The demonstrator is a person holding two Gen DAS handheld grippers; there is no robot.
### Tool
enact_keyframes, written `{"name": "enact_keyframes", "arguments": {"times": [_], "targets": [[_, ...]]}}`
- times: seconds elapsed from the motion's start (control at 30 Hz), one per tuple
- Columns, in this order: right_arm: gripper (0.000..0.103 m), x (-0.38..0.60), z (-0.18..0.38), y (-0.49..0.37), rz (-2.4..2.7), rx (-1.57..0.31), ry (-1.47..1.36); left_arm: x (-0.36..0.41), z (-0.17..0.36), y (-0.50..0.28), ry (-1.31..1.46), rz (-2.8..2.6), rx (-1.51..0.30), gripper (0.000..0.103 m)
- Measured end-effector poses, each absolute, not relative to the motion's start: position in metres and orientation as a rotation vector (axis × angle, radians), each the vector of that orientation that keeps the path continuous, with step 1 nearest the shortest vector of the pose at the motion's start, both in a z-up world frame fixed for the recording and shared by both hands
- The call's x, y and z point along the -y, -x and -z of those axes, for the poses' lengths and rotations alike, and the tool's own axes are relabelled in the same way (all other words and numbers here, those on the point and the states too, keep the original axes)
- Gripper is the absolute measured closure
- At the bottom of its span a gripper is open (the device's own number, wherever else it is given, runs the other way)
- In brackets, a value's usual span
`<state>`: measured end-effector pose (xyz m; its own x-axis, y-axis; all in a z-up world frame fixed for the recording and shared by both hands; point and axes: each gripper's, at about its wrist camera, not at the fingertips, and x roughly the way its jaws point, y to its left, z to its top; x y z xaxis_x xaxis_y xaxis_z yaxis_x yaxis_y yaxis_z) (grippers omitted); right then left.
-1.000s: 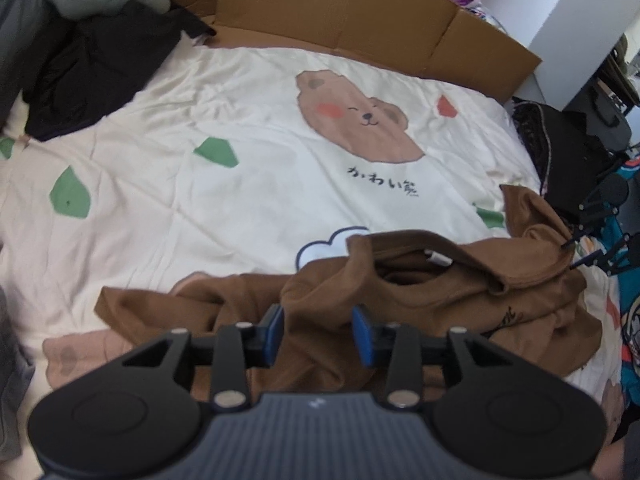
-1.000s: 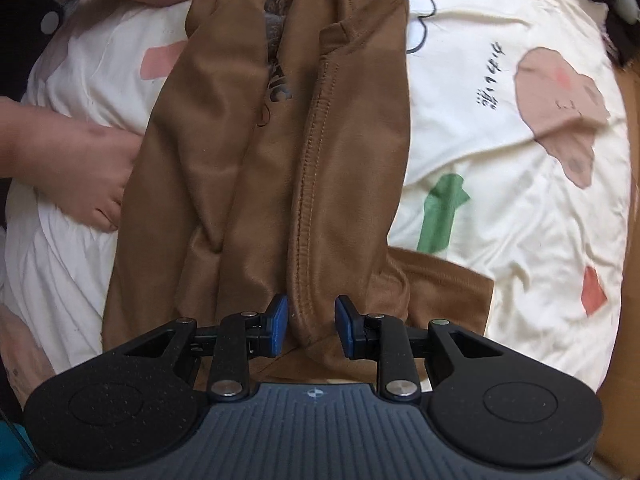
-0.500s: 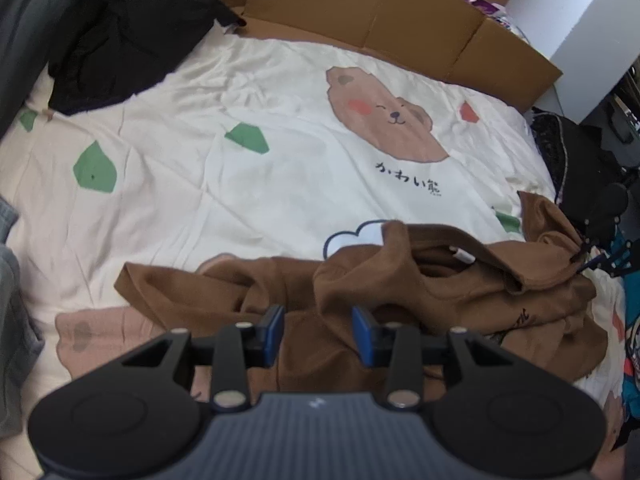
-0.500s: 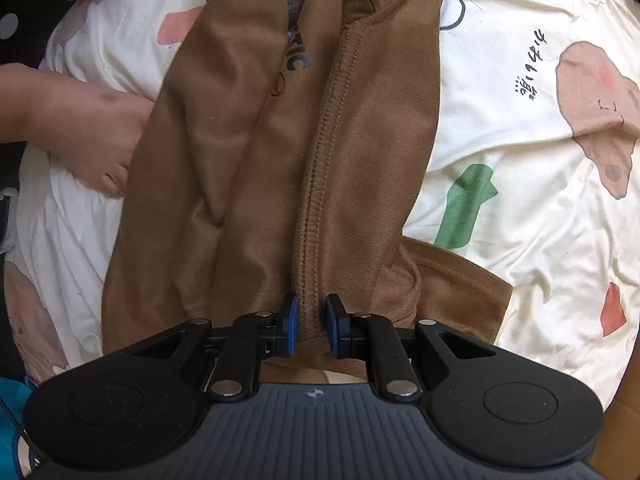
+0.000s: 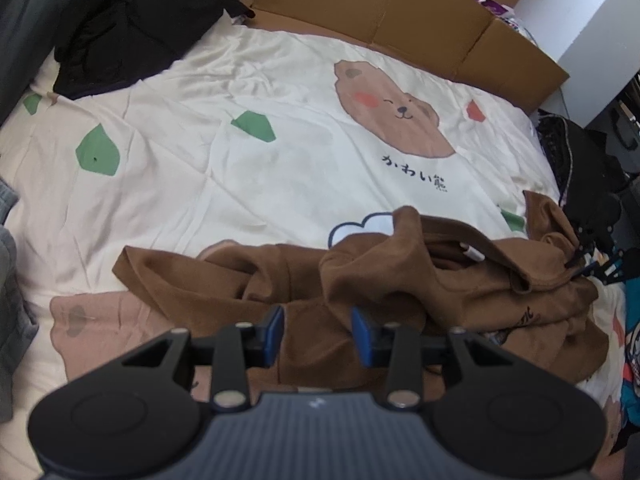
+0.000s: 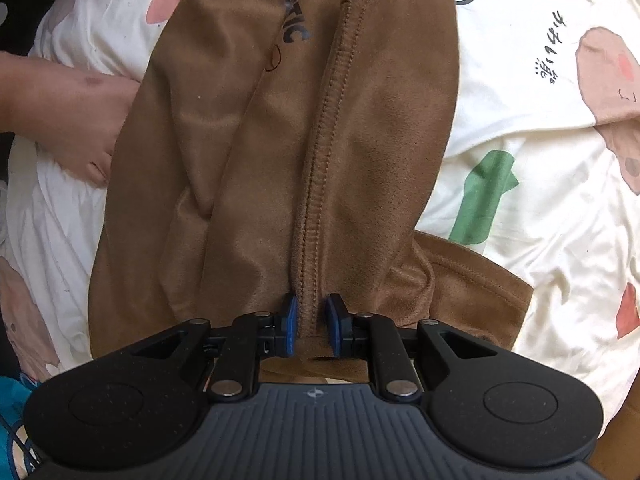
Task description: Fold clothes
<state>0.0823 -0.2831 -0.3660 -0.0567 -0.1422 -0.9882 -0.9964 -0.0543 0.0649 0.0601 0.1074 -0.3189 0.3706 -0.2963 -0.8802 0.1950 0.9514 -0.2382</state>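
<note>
A crumpled brown top point(image 5: 420, 280) lies on the near part of a cream bear-print bedsheet point(image 5: 280, 152). My left gripper point(image 5: 318, 334) hovers open just over its bunched middle, blue pads apart, with cloth below them and nothing pinched. In the right wrist view the same brown top point(image 6: 304, 140) stretches away from me, its stitched seam running straight into my right gripper point(image 6: 313, 322). That gripper is shut on a fold of the brown cloth at the seam. Printed lettering shows near the garment's far end.
A dark garment pile point(image 5: 132, 36) sits at the sheet's far left corner. Cardboard point(image 5: 400, 28) lines the far edge. A black bag point(image 5: 576, 160) and cables lie off the right side. A person's bare arm point(image 6: 64, 120) rests on the sheet left of the brown top.
My right gripper closed onto the seam fold and drew the cloth taut. The left gripper stayed open and drifted slightly over the brown top.
</note>
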Motion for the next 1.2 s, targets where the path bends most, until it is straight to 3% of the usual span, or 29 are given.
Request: {"name": "enact_keyframes", "arguments": {"times": [0.03,0.4,0.67,1.07,1.2], "targets": [[0.097,0.283,0.364,-0.084,-1.220,-1.327,1.318,-0.108,0.319,-0.060,0.096,0.316,-1.148,0.064],[0.098,0.309,0.322,-0.108,-0.880,-1.344,1.170,-0.115,0.316,-0.060,0.068,0.322,-1.134,0.066],[0.099,0.333,0.310,-0.105,-0.550,-1.368,0.984,-0.110,0.320,-0.065,0.035,0.360,-1.130,0.073],[0.099,0.361,0.331,-0.073,-0.180,-1.339,0.699,-0.100,0.332,-0.080,-0.172,0.468,-1.151,0.076],[0.099,0.364,0.349,-0.069,-0.102,-1.310,0.619,-0.091,0.334,-0.091,-0.287,0.578,-1.162,0.086]]}}
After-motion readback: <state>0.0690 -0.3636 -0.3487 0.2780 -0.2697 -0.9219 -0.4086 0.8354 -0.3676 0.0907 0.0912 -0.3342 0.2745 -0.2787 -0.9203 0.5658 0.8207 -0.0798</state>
